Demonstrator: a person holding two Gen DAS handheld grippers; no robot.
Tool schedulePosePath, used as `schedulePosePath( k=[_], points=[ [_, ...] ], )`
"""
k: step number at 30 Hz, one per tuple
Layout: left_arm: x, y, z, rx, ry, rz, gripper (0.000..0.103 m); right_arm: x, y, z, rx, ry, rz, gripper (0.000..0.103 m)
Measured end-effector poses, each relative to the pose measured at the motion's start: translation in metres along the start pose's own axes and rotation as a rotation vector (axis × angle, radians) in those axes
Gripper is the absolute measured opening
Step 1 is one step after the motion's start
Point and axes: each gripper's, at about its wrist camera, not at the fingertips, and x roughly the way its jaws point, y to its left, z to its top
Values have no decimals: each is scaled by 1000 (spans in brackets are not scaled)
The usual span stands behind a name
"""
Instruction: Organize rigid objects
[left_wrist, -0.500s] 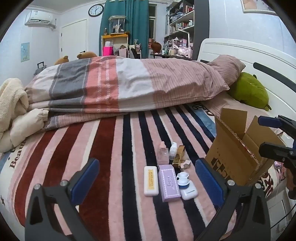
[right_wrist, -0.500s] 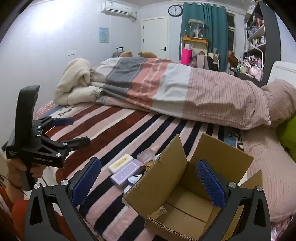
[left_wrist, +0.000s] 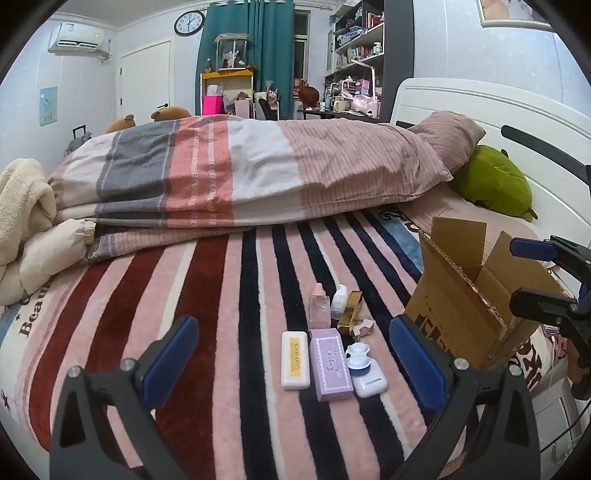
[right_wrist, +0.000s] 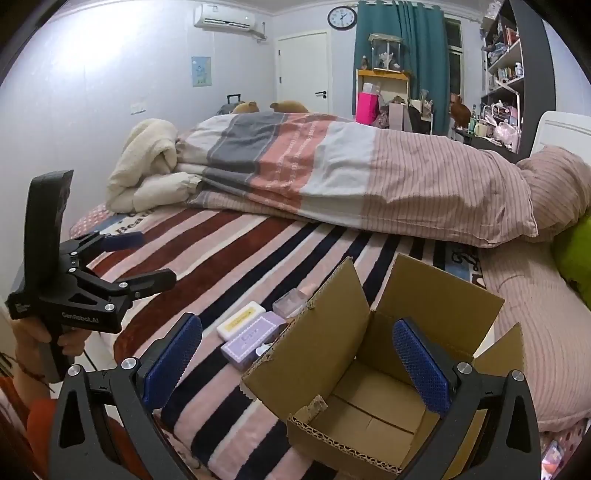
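Cardboard is the landmark here: the open box (right_wrist: 369, 387) stands on the striped blanket (left_wrist: 207, 295) with its flaps up and nothing seen inside, and every small item is placed relative to it. Beside the box, on its left in the left wrist view, a cluster is laid out; nearest the viewer lie the purple carton (left_wrist: 330, 363), the white soap-like bar (left_wrist: 294, 354) on the carton's far side from the box, and the small white case (left_wrist: 368, 380) on its box side. Behind these, still beside the box, the pink-capped bottle (left_wrist: 320, 306) is set upright. The left gripper (left_wrist: 291, 363) is held wide and empty over the cluster; the right gripper (right_wrist: 295, 360) is likewise spread wide and empty above the box. A flat, boxy item such as the carton would best be taken first, pinched across its narrow sides, so that the upright bottle behind is not knocked.
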Motion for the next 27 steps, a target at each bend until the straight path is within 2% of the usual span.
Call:
schedulePosePath(
  k=[27],
  points=[
    [-3, -3, 0, 6, 13, -2, 103, 3, 8, 5, 11, 2, -7, 103]
  ],
)
